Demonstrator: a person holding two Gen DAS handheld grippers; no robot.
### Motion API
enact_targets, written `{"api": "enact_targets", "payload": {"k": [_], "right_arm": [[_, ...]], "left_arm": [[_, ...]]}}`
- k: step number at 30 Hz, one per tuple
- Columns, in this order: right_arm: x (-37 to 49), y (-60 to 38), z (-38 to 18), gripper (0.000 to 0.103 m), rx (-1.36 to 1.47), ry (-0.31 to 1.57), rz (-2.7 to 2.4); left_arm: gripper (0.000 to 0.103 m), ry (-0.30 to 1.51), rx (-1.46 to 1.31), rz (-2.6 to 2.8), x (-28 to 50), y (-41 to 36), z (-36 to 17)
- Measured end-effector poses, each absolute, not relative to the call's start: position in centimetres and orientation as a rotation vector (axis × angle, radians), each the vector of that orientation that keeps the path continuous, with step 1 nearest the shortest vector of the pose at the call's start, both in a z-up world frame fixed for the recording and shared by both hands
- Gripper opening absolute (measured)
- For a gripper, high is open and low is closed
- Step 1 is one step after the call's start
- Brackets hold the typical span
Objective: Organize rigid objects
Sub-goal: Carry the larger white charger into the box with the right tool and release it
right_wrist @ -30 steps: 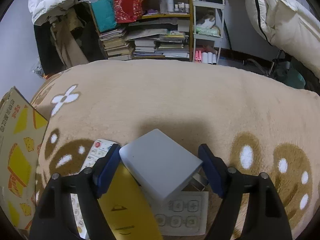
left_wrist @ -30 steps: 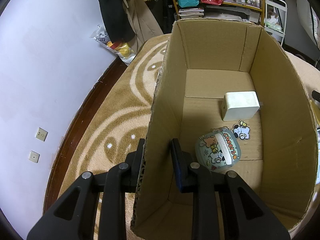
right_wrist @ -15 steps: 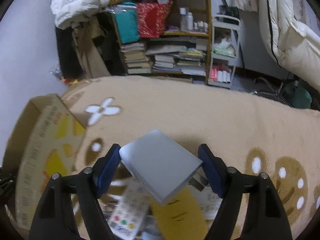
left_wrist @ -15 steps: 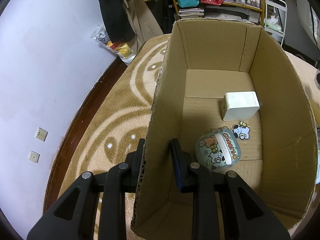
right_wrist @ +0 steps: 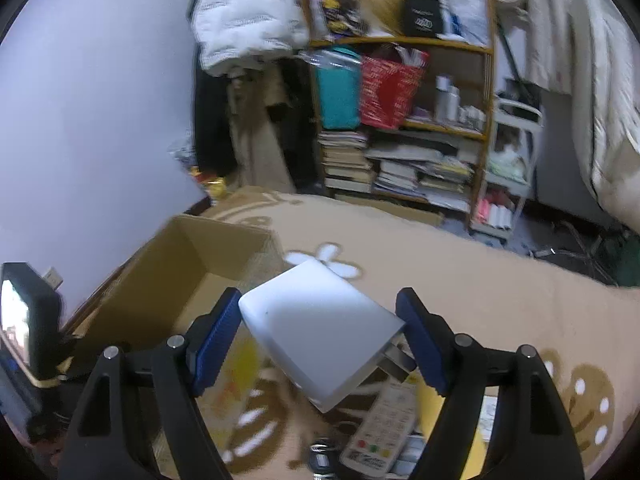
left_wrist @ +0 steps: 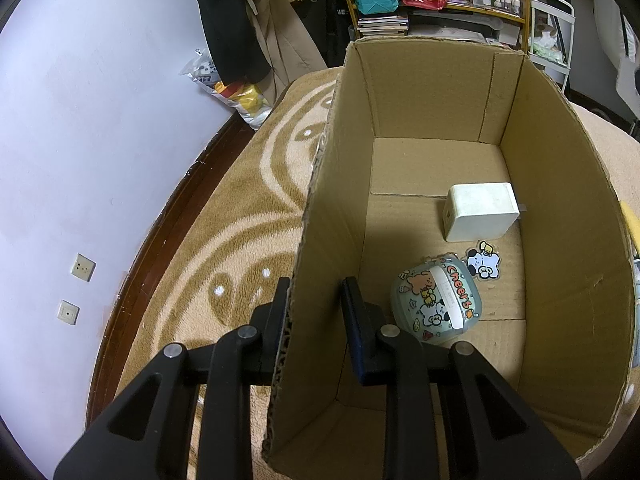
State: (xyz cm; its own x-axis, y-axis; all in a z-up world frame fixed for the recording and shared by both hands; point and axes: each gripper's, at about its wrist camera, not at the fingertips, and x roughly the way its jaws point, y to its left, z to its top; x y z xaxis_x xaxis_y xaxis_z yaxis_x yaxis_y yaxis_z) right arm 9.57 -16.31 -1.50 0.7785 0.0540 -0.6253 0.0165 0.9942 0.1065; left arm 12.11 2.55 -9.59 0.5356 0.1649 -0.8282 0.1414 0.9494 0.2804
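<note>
1. Left wrist view, surface and room: a tan carpet with pale swirls covers the floor up to a dark wooden skirting and a pale wall carrying two sockets. At the far end hang dark and beige coats, with a shelf holding a teal bag and a red bag beside them.

2. Left wrist view, things: an open cardboard box stands on the carpet. On its floor lie a white charger block, a small dog sticker just below it, and a round decorated case marked "cheers" nearest the camera. The left gripper straddles the box's left wall, one finger outside and one inside; the outer finger lies against the cardboard, the inner one stands apart from it.

3. Right wrist view, surface and room: the same carpet, here with a white flower pattern, runs to a cluttered bookshelf stacked with books, and pale bedding hangs at the right. The picture is blurred.

4. Right wrist view, things: the right gripper pinches a white adapter, held tilted in the air with its metal prongs towards the right finger. The box sits open just left of and beyond it. Below, on the carpet, lie a remote control and something yellow, too blurred to identify. A dark device shows at the left edge.
</note>
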Motion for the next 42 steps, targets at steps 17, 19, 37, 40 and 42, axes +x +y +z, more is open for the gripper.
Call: {"api": "enact_targets", "payload": {"k": [17, 19, 37, 40, 42], "right_arm": [[9.2, -9.2, -2.3, 0.083, 0.075, 0.707, 0.222], [9.4, -9.3, -2.5, 0.083, 0.086, 0.716, 0.226], [9.4, -10.4, -2.4, 0.083, 0.110, 0.708, 0.193], [9.4, -10.9, -1.9, 0.086, 0.113, 0.698, 0.164], [9.4, -11.5, -1.6, 0.091, 0.132, 0.691, 0.150]], "left_arm": [[0.024, 1.016, 0.323, 0.012, 12.1, 2.8, -9.6], [0.024, 1.016, 0.322, 0.014, 12.0, 2.8, -9.6], [0.024, 1.026, 0.335, 0.019, 11.9, 2.6, -9.5], [0.023, 1.028, 0.332, 0.015, 12.0, 2.5, -9.3], [0.023, 1.022, 0.331, 0.014, 12.0, 2.5, -9.2]]}}
